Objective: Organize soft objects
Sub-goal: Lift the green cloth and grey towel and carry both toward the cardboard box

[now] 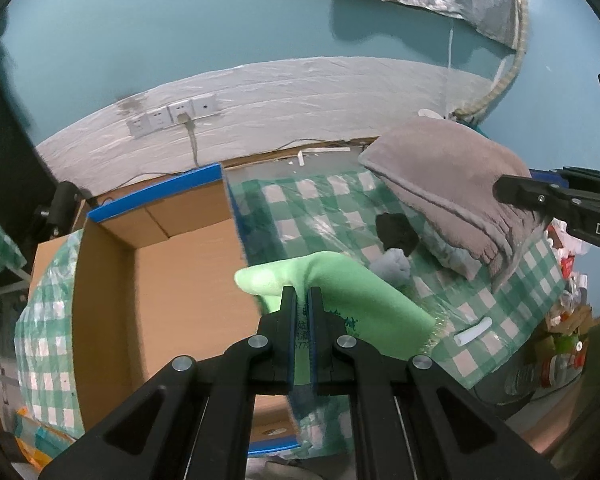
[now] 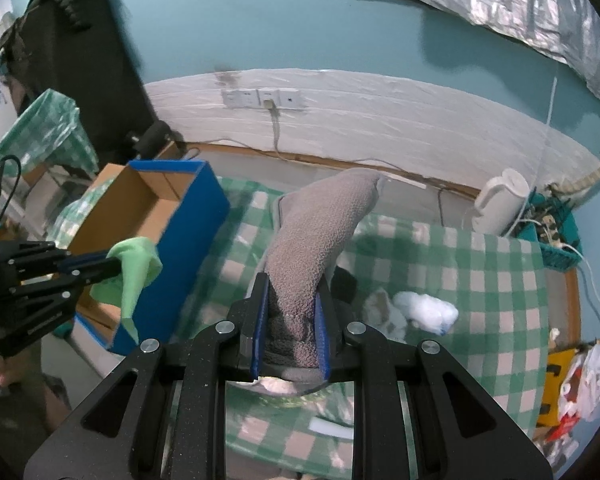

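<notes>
Pinching a smooth green cloth (image 1: 340, 292), the left gripper (image 1: 302, 304) holds it at the cardboard box (image 1: 172, 264) rim. The right gripper (image 2: 291, 320) clamps a thick, fuzzy grey towel (image 2: 320, 232) above the checked tablecloth (image 2: 460, 280).

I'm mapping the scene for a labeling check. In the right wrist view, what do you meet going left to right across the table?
Left gripper holding green cloth → blue cardboard box → grey towel → white fluffy item → white kettle
</notes>
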Available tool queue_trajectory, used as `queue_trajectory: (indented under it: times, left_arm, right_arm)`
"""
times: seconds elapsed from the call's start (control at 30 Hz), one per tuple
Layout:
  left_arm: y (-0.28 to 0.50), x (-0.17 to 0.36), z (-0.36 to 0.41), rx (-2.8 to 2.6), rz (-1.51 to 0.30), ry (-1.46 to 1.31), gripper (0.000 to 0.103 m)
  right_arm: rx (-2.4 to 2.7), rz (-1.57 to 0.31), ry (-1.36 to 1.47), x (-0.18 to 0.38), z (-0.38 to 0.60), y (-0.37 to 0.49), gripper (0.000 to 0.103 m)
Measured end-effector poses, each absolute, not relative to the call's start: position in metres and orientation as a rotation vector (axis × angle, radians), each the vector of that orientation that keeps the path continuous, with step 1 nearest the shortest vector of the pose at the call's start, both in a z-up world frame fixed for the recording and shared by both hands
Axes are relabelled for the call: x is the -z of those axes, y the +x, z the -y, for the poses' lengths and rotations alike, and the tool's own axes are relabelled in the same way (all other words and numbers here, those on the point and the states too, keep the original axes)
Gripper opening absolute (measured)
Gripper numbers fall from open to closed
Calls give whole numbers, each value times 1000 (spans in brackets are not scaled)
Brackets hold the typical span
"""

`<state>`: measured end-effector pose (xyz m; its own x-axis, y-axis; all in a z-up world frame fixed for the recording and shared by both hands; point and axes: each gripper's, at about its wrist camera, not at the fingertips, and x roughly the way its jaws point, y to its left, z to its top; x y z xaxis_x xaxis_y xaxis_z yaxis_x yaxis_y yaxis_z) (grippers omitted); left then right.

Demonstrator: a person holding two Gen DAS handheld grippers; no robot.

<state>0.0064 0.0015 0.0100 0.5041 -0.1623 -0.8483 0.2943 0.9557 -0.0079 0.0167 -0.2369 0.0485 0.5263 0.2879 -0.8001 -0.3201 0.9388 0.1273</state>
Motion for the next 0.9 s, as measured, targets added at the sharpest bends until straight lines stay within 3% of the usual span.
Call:
queue_trajectory:
  times: [0.9]
  left_arm:
    - [6, -15, -109, 116, -984, 13, 5]
  right_arm:
    - [-597, -946, -128, -55, 96, 29, 20]
